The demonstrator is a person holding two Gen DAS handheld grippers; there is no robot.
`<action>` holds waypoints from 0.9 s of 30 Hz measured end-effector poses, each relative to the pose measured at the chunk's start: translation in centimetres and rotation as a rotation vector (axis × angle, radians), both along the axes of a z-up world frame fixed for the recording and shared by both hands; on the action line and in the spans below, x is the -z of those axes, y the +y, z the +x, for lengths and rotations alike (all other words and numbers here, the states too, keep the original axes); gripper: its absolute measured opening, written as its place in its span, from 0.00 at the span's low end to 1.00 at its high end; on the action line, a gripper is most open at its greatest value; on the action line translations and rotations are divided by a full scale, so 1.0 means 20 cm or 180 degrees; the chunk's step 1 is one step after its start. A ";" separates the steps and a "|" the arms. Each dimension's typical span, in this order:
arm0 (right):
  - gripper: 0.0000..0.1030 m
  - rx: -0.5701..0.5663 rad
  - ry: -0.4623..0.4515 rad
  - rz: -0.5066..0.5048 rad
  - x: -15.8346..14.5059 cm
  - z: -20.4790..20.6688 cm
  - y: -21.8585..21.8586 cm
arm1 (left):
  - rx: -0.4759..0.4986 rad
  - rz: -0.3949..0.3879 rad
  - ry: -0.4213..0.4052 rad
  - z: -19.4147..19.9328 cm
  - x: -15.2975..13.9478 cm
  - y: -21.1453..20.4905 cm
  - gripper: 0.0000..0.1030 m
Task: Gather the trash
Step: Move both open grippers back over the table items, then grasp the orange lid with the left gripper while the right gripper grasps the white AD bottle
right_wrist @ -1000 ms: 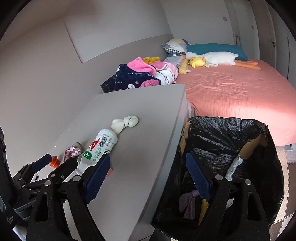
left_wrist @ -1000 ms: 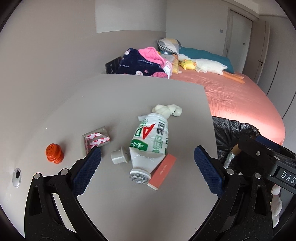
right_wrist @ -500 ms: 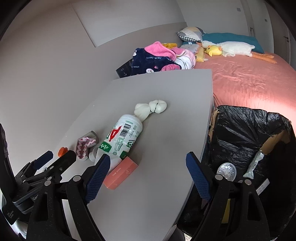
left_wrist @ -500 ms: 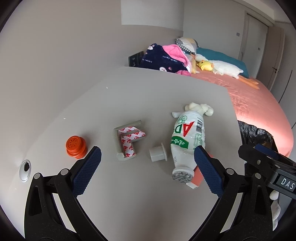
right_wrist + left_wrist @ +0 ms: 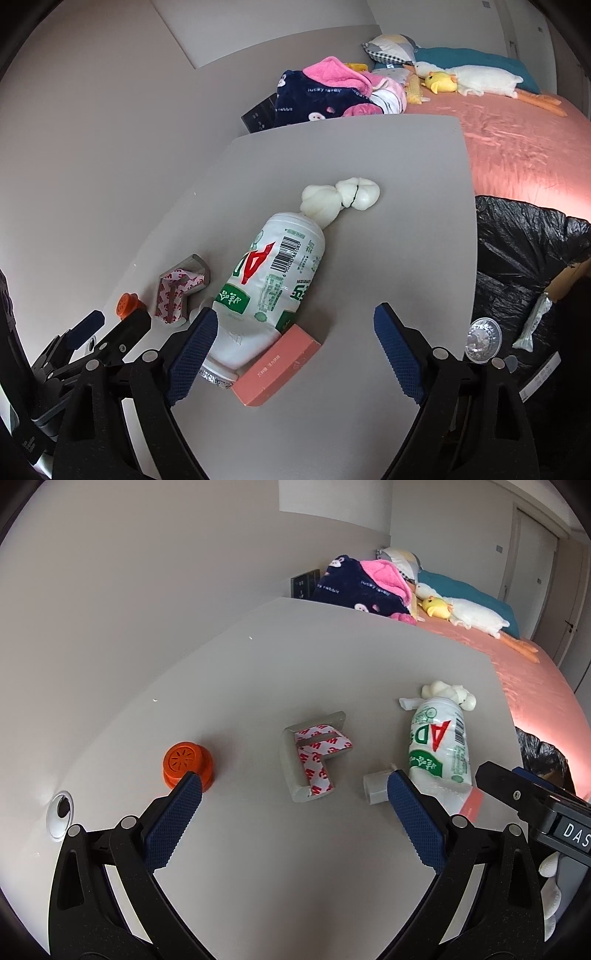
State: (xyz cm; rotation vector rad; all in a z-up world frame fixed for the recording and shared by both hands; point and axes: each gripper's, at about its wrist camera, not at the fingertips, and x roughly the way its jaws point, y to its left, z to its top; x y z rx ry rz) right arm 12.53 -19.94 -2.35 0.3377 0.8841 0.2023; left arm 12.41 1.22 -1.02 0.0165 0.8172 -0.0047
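Note:
On the grey table (image 5: 280, 867) lie a white drink bottle (image 5: 439, 746) on its side, a small white cap (image 5: 375, 792), an L-shaped piece with red-and-white tape (image 5: 314, 757), an orange cap (image 5: 186, 762), a pink box (image 5: 277, 365) and a white crumpled wad (image 5: 340, 197). My left gripper (image 5: 291, 781) stands open above the table, just short of the taped piece. My right gripper (image 5: 295, 312) has its jaws opening; the bottle (image 5: 273, 280) and the pink box show between its fingers, with the pads clear of them.
A bin lined with a black bag (image 5: 524, 258) stands off the table's right edge, with foil and wrappers inside. A bed with a pink sheet (image 5: 517, 140), clothes and plush toys lies behind. A round cable hole (image 5: 61, 808) sits at the table's left. The wall runs along the left.
Both grippers have swung left and lower. The right one went from over the bin to over the bottle and pink box. The left one went from the bottle to the taped piece.

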 end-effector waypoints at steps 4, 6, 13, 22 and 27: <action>0.84 0.0016 0.0064 -0.0039 0.03 0.05 0.04 | -0.0069 0.0026 0.0010 0.02 0.02 0.06 0.94; 0.84 0.0025 0.0089 -0.0037 0.04 0.07 0.06 | -0.0079 0.0014 0.0017 0.04 0.03 0.09 0.94; 0.84 0.0078 0.0175 -0.0018 0.08 0.17 0.11 | -0.0251 0.0077 0.0025 0.07 0.06 0.18 0.90; 0.84 -0.0003 0.0122 -0.0347 0.11 0.23 0.23 | -0.0408 0.0103 0.0102 0.13 0.12 0.30 0.90; 0.51 -0.0175 0.0047 -0.0711 0.11 0.22 0.31 | -0.0480 0.0070 0.0219 0.18 0.17 0.37 0.82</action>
